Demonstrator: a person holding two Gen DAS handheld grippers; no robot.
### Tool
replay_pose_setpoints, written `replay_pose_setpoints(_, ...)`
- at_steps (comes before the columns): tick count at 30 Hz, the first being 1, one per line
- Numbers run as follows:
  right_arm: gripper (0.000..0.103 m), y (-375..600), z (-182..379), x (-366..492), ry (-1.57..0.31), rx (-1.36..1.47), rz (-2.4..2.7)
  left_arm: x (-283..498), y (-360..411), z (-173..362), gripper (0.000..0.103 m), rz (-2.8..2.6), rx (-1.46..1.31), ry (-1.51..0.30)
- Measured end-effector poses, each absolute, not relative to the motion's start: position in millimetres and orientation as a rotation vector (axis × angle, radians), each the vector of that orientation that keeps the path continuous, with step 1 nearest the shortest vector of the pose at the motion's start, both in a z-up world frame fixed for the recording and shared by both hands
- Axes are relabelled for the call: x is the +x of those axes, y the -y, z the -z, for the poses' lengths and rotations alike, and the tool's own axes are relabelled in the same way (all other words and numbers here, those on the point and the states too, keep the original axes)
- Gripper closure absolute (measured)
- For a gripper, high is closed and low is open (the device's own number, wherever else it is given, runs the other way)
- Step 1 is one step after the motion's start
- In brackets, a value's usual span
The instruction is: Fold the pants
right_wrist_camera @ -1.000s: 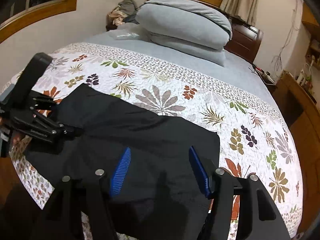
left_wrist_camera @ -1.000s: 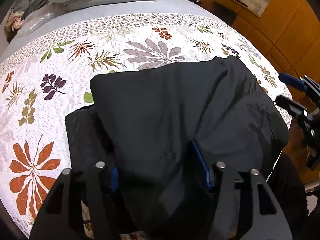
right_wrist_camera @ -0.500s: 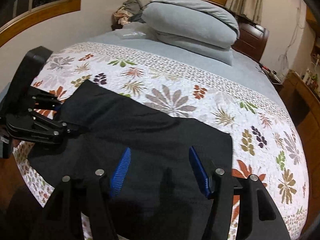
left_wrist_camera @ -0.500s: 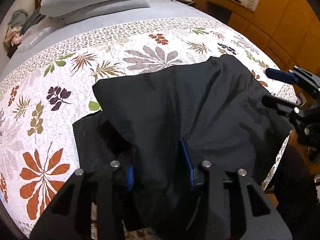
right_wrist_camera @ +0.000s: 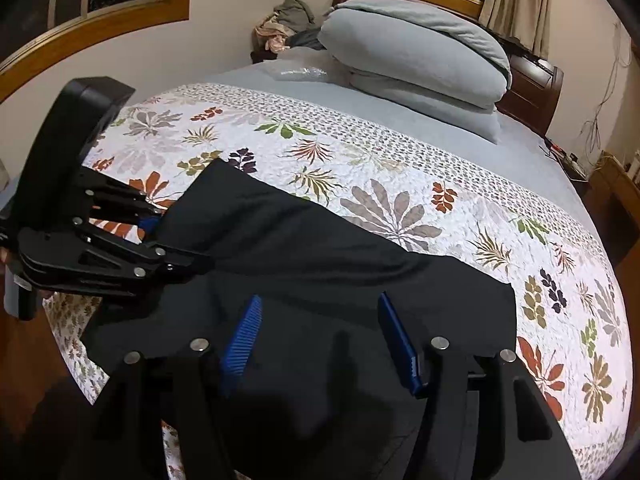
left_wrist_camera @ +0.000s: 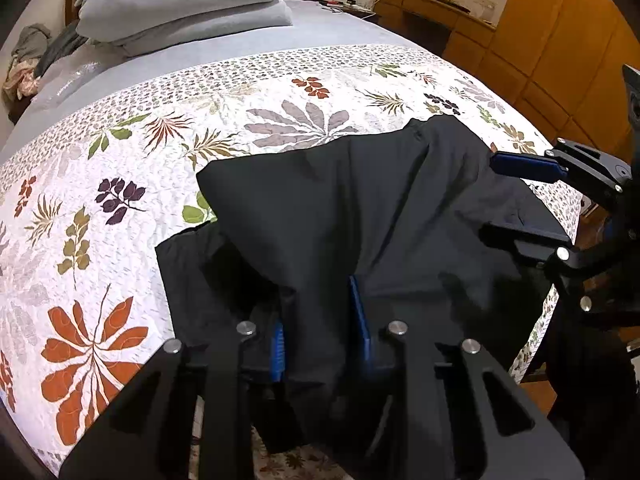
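Observation:
Black pants lie partly folded on the flowered quilt near the bed's front edge. My left gripper has a raised fold of the pants between its blue pads, and its jaws are closing with the cloth bunched tight between them. In the right wrist view the pants stretch from the left gripper, clamped on their left edge, to the right. My right gripper hovers open over the pants' near right part with nothing pinched. In the left wrist view this right gripper sits at the pants' right edge.
Grey pillows are stacked at the head of the bed, with a heap of clothes behind them. Wooden cabinets stand to the right of the bed. The quilt spreads beyond the pants.
The left gripper's jaws have narrowed from wide apart onto the fold of black cloth. The right gripper has moved in over the pants' right edge, its jaws unchanged.

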State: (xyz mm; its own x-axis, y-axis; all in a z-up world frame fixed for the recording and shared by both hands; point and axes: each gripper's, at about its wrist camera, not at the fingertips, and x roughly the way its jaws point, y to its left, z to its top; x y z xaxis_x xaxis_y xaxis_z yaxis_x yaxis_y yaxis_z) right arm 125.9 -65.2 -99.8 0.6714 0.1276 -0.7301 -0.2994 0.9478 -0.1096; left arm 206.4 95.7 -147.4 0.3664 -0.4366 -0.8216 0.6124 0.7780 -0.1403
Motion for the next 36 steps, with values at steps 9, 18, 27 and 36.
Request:
replay_pose_setpoints(9, 0.042, 60.2, 108.5, 131.8, -0.812, -0.228, -0.239, 213.1, -101.7, 149.8, 0.077, 0.698, 0.187, -0.981)
replay_pose_setpoints(18, 0.041, 81.0, 101.5, 128.6, -0.803, -0.210, -0.214, 205.9, -113.6, 131.4, 0.008, 0.487, 0.190, -0.886)
replay_pose_setpoints(27, 0.040, 158.2, 86.6, 121.1, -0.813, -0.163, 0.040, 202.2, -130.2, 105.2, 0.006, 0.214, 0.141, -0.814)
replay_pose_setpoints(36, 0.030, 200.2, 74.1, 105.8, -0.775, -0.102, 0.131, 184.3, -111.2, 101.9, 0.003, 0.154, 0.095, -0.806)
